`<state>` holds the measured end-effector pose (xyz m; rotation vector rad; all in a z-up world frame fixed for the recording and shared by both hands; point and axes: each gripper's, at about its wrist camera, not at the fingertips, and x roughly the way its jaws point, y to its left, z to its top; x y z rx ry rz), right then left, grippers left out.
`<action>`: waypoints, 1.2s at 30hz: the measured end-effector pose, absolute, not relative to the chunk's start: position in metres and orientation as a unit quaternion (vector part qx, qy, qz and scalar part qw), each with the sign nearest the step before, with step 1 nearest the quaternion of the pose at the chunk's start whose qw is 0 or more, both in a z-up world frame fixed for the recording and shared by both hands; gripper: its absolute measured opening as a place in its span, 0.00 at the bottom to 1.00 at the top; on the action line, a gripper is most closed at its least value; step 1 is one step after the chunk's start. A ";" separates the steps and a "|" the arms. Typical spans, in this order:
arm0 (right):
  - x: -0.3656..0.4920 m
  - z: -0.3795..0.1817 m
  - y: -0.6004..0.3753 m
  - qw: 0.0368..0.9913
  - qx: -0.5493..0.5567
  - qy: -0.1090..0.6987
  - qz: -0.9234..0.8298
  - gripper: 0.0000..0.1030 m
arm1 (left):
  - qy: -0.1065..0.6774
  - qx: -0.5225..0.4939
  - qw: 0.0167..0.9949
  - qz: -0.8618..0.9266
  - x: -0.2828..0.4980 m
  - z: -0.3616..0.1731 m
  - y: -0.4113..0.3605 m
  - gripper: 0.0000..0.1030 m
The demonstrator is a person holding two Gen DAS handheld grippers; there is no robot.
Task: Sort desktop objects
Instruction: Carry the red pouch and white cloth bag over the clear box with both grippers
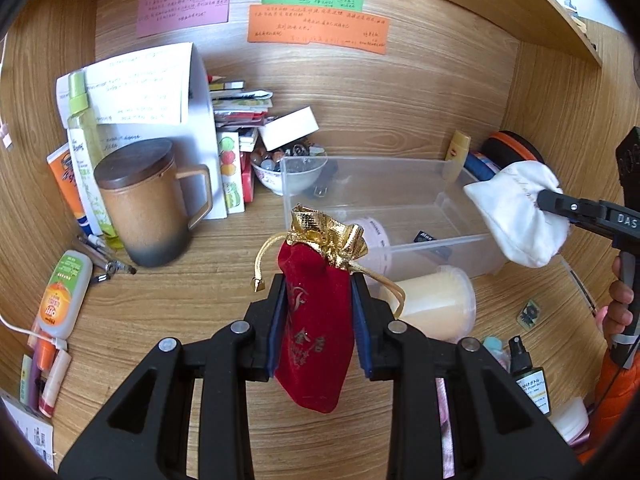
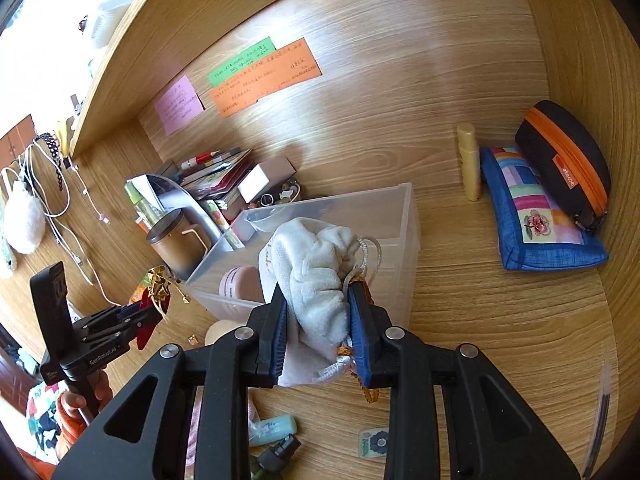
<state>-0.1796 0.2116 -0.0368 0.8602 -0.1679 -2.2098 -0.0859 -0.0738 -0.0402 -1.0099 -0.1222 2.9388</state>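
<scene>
Two pouches in the air, one per gripper. Left gripper [image 1: 319,320] nearly closed, pressing the red velvet pouch [image 1: 316,344] by its middle, above the desk and just before the clear plastic bin [image 1: 460,248]. Right gripper [image 2: 318,332] also nearly closed, on the white cloth pouch [image 2: 316,276], near the bin's right end. Probably next: into the bin. Best to carry each well over the rim before opening, cords clear of the pads. Inside the bin: one pink round case [image 1: 374,236].

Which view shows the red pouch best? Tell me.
The left wrist view: the red pouch hangs centred in the left gripper, gold top visible. The right wrist view shows it small, mostly hidden, at the left edge.
</scene>
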 end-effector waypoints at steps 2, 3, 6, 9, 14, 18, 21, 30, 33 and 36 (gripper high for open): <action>-0.183 -0.038 0.211 0.368 0.339 -0.069 -0.863 0.24 | -0.040 -0.322 0.021 0.946 -0.088 -0.038 -0.072 0.29; -0.185 -0.039 0.211 0.367 0.340 -0.072 -0.863 0.24 | -0.040 -0.320 0.024 0.946 -0.090 -0.037 -0.071 0.29; -0.191 -0.044 0.210 0.367 0.349 -0.087 -0.858 0.24 | -0.038 -0.318 0.033 0.947 -0.096 -0.033 -0.067 0.29; -0.196 -0.047 0.210 0.365 0.355 -0.100 -0.855 0.24 | -0.034 -0.314 0.042 0.948 -0.102 -0.027 -0.063 0.29; -0.202 -0.048 0.205 0.360 0.360 -0.100 -0.855 0.24 | -0.032 -0.311 0.056 0.948 -0.112 -0.022 -0.057 0.29; -0.207 -0.049 0.199 0.356 0.363 -0.096 -0.856 0.25 | -0.033 -0.315 0.069 0.946 -0.123 -0.021 -0.052 0.29; -0.210 -0.049 0.195 0.353 0.363 -0.091 -0.858 0.25 | -0.031 -0.322 0.074 0.943 -0.131 -0.023 -0.048 0.29; -0.215 -0.048 0.184 0.342 0.360 -0.060 -0.866 0.27 | -0.023 -0.343 0.098 0.934 -0.152 -0.035 -0.032 0.29; -0.215 -0.047 0.179 0.335 0.360 -0.040 -0.870 0.30 | -0.017 -0.348 0.105 0.931 -0.157 -0.038 -0.026 0.29; -0.217 -0.052 0.172 0.319 0.362 -0.013 -0.876 0.31 | -0.009 -0.353 0.112 0.929 -0.162 -0.040 -0.020 0.29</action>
